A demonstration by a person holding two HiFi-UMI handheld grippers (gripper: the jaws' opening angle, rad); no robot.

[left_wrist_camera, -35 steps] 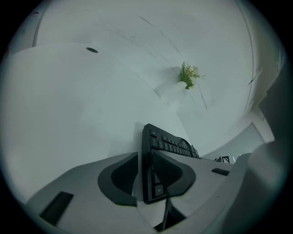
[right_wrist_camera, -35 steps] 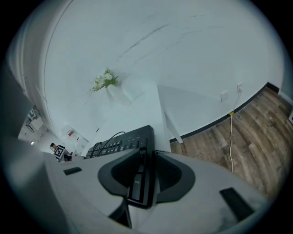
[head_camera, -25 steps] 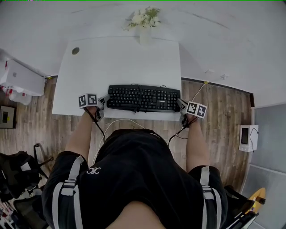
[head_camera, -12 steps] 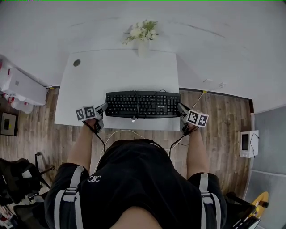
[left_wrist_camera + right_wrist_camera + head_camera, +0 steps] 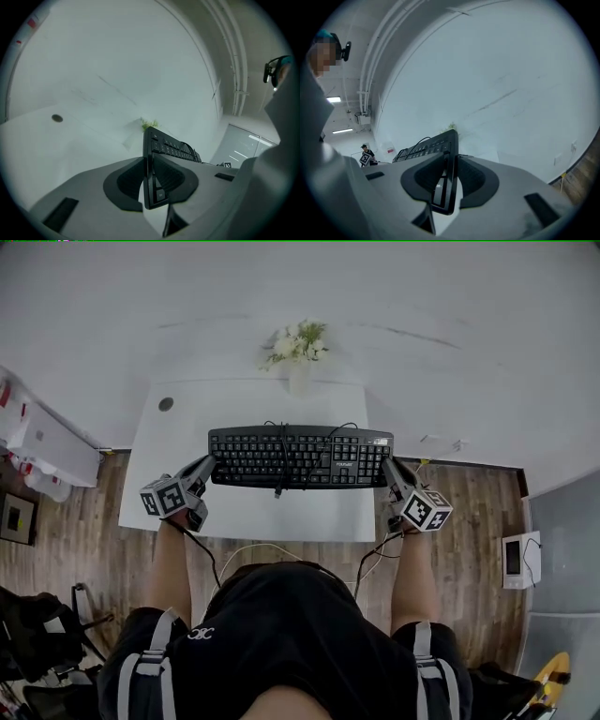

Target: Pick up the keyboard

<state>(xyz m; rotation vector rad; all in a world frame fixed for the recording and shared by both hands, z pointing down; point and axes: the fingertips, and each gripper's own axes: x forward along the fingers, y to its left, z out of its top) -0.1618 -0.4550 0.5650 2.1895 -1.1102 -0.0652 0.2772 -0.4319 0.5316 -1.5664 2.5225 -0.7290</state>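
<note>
The right hand-held gripper [image 5: 451,164] has its 2 grey jaws, lined with dark ribbed pads [image 5: 474,179], pressed on the short end of a flat black plastic keyboard [image 5: 429,145]. The keyboard runs away to the left, and a thin black cable [image 5: 415,142] loops over its keys. A small green sprig [image 5: 451,126] shows behind it against the white wall [image 5: 497,70].

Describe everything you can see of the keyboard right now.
The keyboard is black, full-size and plastic-looking, with a dark cable draped across the keys. It hangs roughly level over the white desk, keys up, gripped at each short end: left tongs shut on its left edge, right tongs on its right.
</note>
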